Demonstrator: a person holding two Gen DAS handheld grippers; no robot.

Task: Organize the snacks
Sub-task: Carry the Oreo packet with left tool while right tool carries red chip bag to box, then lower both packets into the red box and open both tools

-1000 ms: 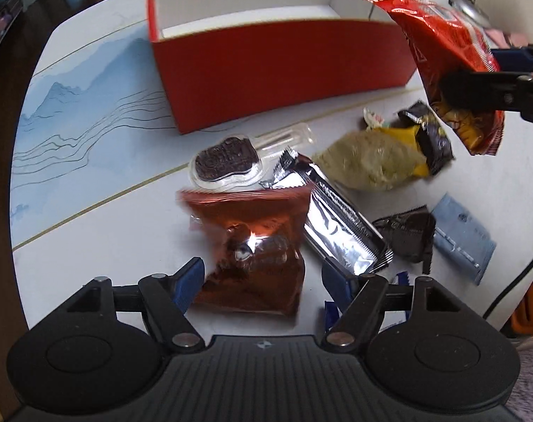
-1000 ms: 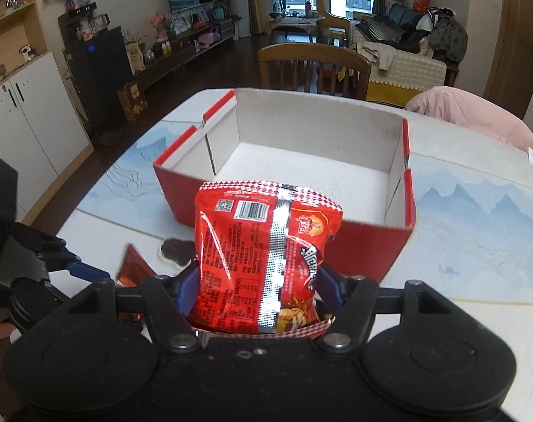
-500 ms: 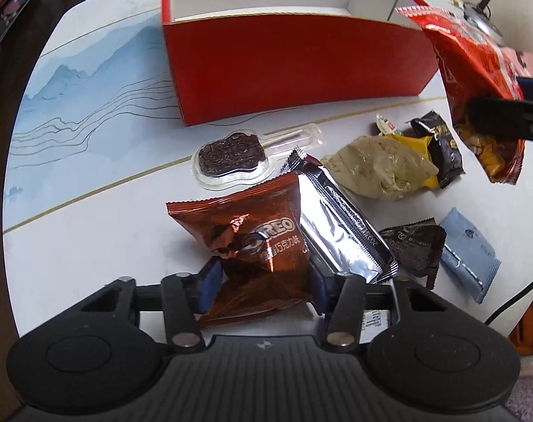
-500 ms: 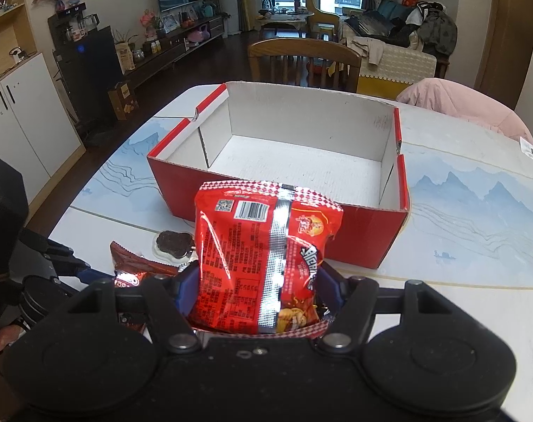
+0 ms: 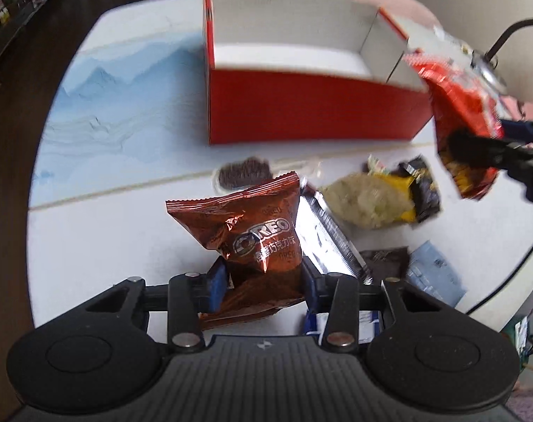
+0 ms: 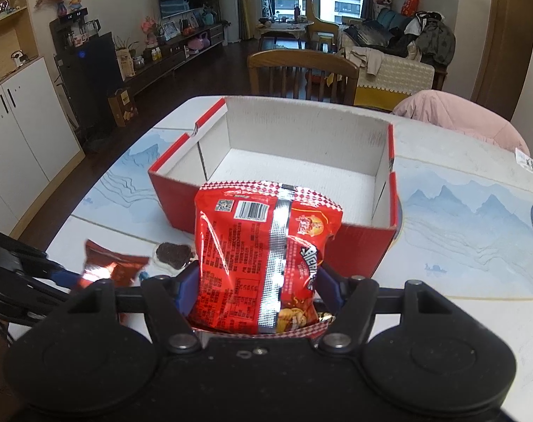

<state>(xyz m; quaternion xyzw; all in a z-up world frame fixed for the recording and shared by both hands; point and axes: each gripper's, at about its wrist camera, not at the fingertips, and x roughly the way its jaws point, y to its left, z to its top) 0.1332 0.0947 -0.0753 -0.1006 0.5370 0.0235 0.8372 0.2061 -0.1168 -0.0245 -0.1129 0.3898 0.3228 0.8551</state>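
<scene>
Left gripper (image 5: 264, 286) first: both blue pads are pressed into the lower half of the brown Oreo packet (image 5: 256, 232), fingers closed tight on it, and the packet stands up off the white table (image 5: 101, 246) with its crimped top pointing to the far side. Over to the right gripper (image 6: 256, 290), and it is the same story, fingers clamped on the bottom of the red snack bag (image 6: 266, 256), barcode side facing the camera (the bag rises upright between the pads). Just right of the Oreo packet lies a silver foil wrapper (image 5: 324, 237), and beyond it a round chocolate piece in clear plastic (image 5: 243, 174). Further right sit a tan pouch (image 5: 366, 205) against a black-and-yellow packet (image 5: 421, 190), then a dark wrapper (image 5: 386, 260) and a pale blue sachet (image 5: 433, 272) nearer the table edge. On the far side stands the open red box (image 6: 354, 242), white inside, nothing visible in it, with the red snack bag held in front of its near wall
</scene>
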